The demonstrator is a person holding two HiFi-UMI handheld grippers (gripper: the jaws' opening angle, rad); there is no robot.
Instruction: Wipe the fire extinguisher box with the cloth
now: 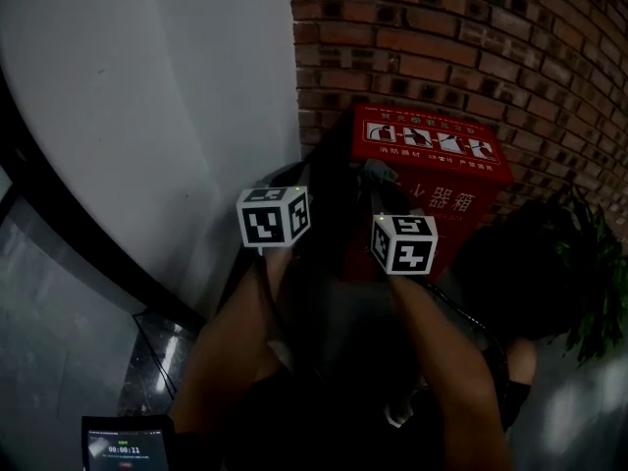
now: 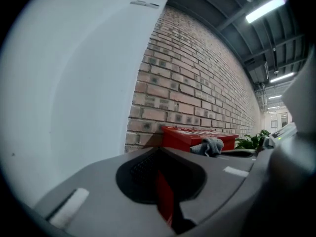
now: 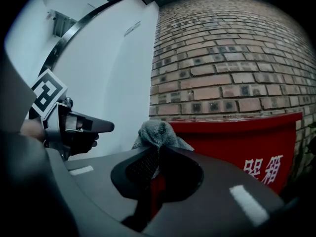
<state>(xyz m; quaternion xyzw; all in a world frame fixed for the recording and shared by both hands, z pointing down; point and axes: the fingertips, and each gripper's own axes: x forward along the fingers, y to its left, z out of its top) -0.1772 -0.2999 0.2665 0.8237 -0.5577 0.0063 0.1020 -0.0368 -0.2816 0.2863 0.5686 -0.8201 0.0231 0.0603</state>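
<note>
The red fire extinguisher box (image 1: 424,155) stands against a brick wall (image 1: 442,37), with white characters on its front (image 3: 261,169). My right gripper (image 3: 158,154) is shut on a grey cloth (image 3: 157,132), which bunches out past its jaws just in front of the box's left end. From the left gripper view the cloth (image 2: 211,145) shows beside the box (image 2: 190,136). My left gripper (image 2: 160,157) is shut with nothing in it and is held left of the box, apart from it. In the head view both marker cubes (image 1: 275,216) (image 1: 404,243) sit below the box, and the jaws are lost in shadow.
A white wall (image 1: 167,96) with a black curved rail (image 1: 59,214) runs on the left. A green plant (image 1: 589,263) stands right of the box. A small screen with a timer (image 1: 123,447) is at the bottom left.
</note>
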